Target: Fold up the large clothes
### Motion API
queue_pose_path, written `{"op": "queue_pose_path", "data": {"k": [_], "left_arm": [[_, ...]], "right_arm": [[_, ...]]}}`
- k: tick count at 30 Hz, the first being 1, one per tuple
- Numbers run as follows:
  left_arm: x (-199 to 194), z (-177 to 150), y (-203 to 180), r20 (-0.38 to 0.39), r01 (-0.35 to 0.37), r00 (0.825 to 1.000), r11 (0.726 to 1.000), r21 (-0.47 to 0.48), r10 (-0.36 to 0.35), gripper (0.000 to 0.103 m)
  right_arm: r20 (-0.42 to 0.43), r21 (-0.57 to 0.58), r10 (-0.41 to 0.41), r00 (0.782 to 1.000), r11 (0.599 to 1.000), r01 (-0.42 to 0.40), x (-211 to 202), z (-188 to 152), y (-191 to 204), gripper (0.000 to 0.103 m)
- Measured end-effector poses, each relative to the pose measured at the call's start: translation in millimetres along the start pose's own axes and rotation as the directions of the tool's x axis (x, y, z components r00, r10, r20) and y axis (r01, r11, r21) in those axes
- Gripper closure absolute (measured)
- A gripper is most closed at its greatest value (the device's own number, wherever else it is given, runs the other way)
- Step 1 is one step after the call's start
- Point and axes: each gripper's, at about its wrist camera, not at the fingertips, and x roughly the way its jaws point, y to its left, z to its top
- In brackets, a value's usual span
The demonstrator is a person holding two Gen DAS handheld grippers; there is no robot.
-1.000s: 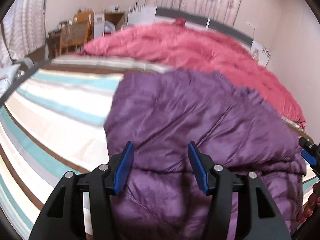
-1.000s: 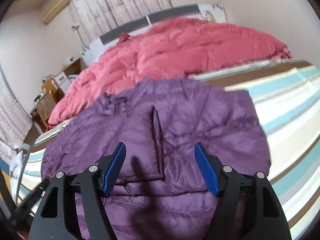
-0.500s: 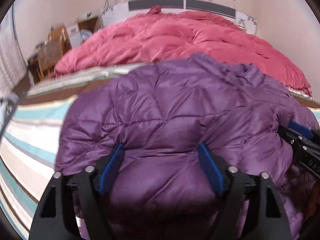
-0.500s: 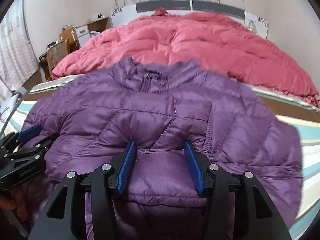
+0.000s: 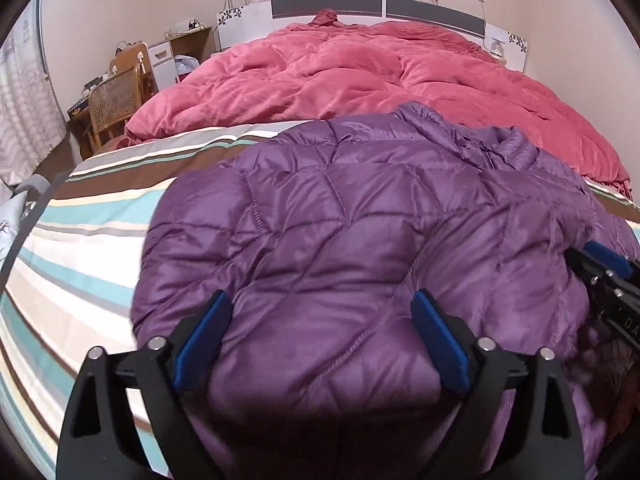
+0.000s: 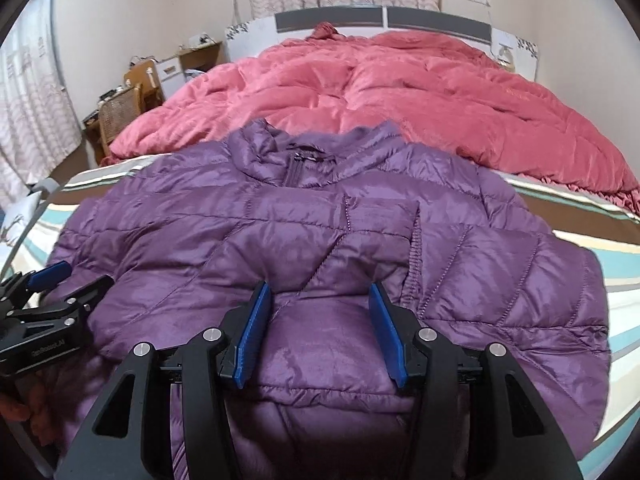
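Since a second ago both cameras have swung round and come closer, so the purple jacket [image 6: 340,240], which looked crumpled and partly folded then, now lies spread out and fills most of each view. It lies on the striped bed sheet [image 5: 80,248], at the near end of the bed, just in front of the big pink blanket [image 5: 380,80]. Its long way runs from the near edge toward the headboard [image 5: 328,4], with the collar and zipper at the far end, pointing at the pink blanket. The left gripper [image 5: 320,336] is opening its fingers wide; puffy jacket cloth bulges up between them, but the blue pads do not press on it. The right gripper [image 6: 320,320] has its fingers about half way apart, with a puff of jacket between them; I cannot tell if the pads squeeze it or just sit beside it. In the left view the jacket's right side is cut off by the picture edge and partly hidden behind the right gripper. In the right view the jacket's bottom hem is hidden under the gripper body, and the near left sleeve is dark and hard to see behind the left gripper. A bit of a hand shows at the lower left edge there, too blurred to make out. A wicker chair [image 5: 116,100] stands beside the bed.
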Motion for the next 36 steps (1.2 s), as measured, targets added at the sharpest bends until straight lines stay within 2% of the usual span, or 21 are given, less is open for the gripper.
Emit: {"op": "queue_pose_path", "data": {"k": [4,8,13,20,24,28,30,31,32,33,36], "left_arm": [[-10.6,0.6,3.0,0.001,0.013,1.000,1.000,-0.014,-0.013,0.007],[-17.5,8.3,0.2,0.012,0.033,0.999,0.999,-0.031,-0.033,0.007],[-13.4,11.9,-11.9,0.013,0.031,0.999,0.999,0.005,-0.031,0.007],[14.8,2.5,-17.8,-0.028,0.041,0.999,0.999,-0.003,-0.041,0.004],[17.7,2.4,-19.9,-0.032,0.035,0.999,0.999,0.001,-0.035,0.004],[-0.4,-1.1,-16.4,-0.031,0.015,0.999,1.000,0.014,-0.015,0.002],[-14.8,-6.4,-11.8,-0.025,0.010,1.000,1.000,0.025,-0.010,0.002],[-22.2,-9.8,-8.2,-0.025,0.017,1.000,0.999,0.030,-0.017,0.002],[-32.5,-15.4,-2.9,-0.029,0.028,0.999,0.999,0.034,-0.027,0.002],[-39.2,-19.3,1.8,-0.028,0.035,0.999,0.999,0.033,-0.034,0.002],[-71.5,-42.5,23.6,0.006,0.076,0.997,0.997,0.033,-0.076,0.002]], "right_arm": [[0.029,0.003,0.005,1.000,1.000,-0.005,-15.8,3.5,-4.8,0.052],[0.041,0.010,-0.029,0.999,1.000,0.028,-15.6,13.5,-12.1,0.052],[-0.027,0.056,-0.092,0.995,0.994,0.093,0.8,7.3,-35.3,0.052],[-0.056,0.094,-0.067,0.996,0.993,0.072,21.1,-4.3,-48.3,0.050],[-0.060,0.095,-0.063,0.996,0.993,0.069,19.9,-3.5,-48.5,0.050],[-0.035,0.151,-0.021,0.999,0.988,0.026,-10.3,-4.9,-55.9,0.050],[-0.025,0.168,0.028,0.999,0.985,-0.023,-30.9,-9.8,-57.9,0.049],[-0.025,0.166,0.056,0.998,0.985,-0.051,-44.2,-14.7,-57.7,0.045],[-0.018,0.155,0.074,0.997,0.985,-0.070,-59.6,-21.3,-57.4,0.035],[-0.005,0.138,0.083,0.997,0.987,-0.082,-75.4,-29.0,-57.4,0.032],[-0.007,0.107,0.082,0.997,0.991,-0.081,-109.7,-50.5,-62.2,0.032]]}}
